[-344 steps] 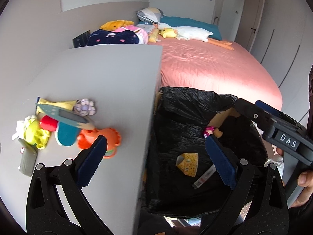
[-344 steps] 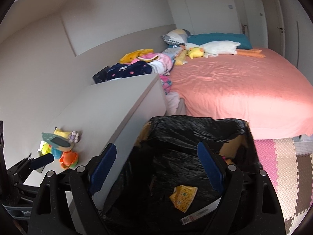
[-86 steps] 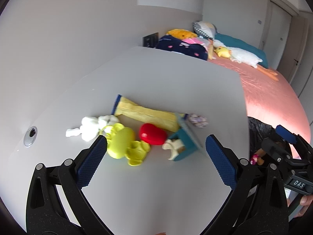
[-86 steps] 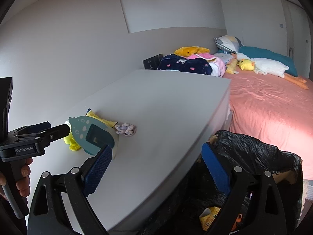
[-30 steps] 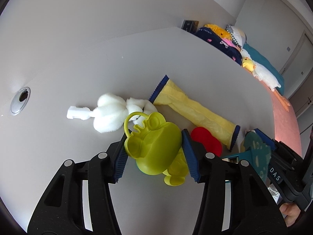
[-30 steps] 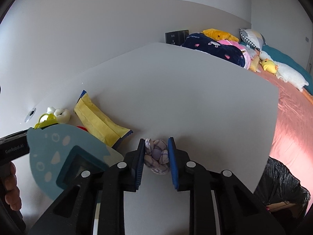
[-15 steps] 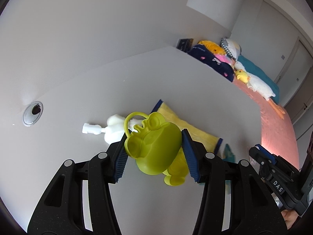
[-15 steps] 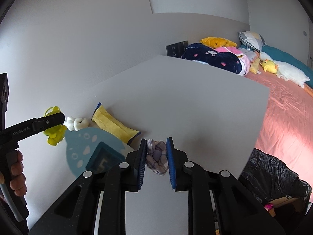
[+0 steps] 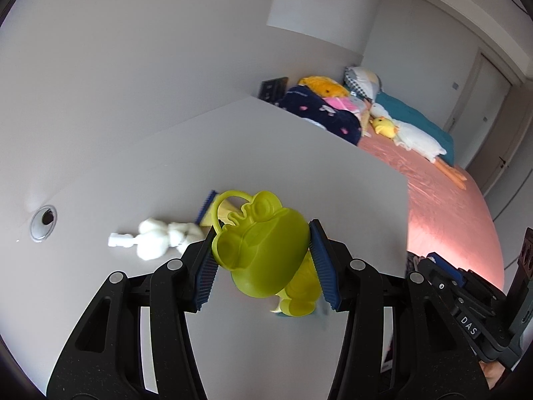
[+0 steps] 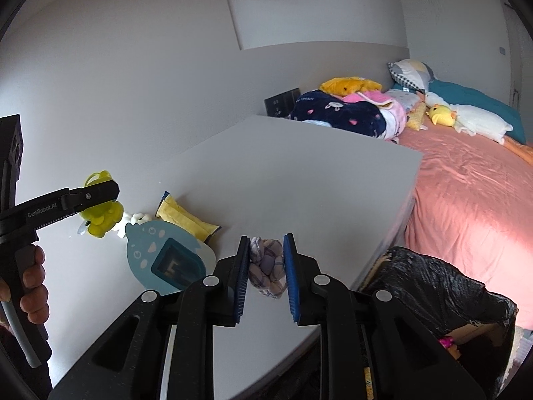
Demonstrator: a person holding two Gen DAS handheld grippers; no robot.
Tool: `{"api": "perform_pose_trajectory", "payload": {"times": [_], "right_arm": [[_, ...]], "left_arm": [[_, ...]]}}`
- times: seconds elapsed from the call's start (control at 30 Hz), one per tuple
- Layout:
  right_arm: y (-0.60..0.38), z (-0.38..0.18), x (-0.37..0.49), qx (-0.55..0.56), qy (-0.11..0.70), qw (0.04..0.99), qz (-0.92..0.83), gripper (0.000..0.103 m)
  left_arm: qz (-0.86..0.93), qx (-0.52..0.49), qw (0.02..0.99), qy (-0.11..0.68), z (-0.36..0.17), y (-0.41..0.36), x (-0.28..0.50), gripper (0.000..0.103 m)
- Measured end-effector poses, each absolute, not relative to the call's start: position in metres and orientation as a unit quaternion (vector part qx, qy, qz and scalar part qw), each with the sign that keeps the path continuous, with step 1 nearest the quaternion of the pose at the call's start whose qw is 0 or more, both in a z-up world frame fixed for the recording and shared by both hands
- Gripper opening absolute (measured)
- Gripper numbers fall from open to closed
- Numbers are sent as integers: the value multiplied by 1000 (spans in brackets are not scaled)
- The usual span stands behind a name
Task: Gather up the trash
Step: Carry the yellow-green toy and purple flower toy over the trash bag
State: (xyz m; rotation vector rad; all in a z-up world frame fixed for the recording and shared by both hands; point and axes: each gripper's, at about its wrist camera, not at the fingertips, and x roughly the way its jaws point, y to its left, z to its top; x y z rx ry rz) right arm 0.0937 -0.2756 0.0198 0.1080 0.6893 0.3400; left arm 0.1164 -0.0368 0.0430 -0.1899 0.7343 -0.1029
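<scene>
My left gripper (image 9: 263,263) is shut on a yellow-green plastic frog toy (image 9: 263,250) and holds it above the white table (image 9: 283,153); the toy also shows in the right wrist view (image 10: 100,215). My right gripper (image 10: 266,270) is shut on a small purple-and-white checked cloth knot (image 10: 266,271), lifted above the table's right part. The black trash bag (image 10: 443,296) stands open beside the table's right edge, lower right in the right wrist view.
On the table lie a white fluffy toy (image 9: 156,238), a yellow wrapper with blue ends (image 10: 185,218) and a blue fish-shaped card (image 10: 166,258). A cable hole (image 9: 43,221) sits at the left. A pink bed (image 10: 466,183) with plush toys lies beyond.
Both grippers have risen from the table with their items. The left one has lifted the frog toy clear of the white toy and wrapper. The trash bag shows more in the right view.
</scene>
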Motion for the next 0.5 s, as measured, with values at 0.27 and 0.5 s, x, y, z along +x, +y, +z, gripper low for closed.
{"api": "perform_pose_trajectory", "payload": {"times": [0.27, 0.5], "right_arm": [[-305, 26, 79, 69, 326, 930, 153, 22], [-337, 29, 65, 84, 316, 936, 131, 22]], "left_arm": [[-78, -75, 927, 360, 48, -73, 116, 51], [-111, -55, 923, 364, 48, -115, 118, 51]]}}
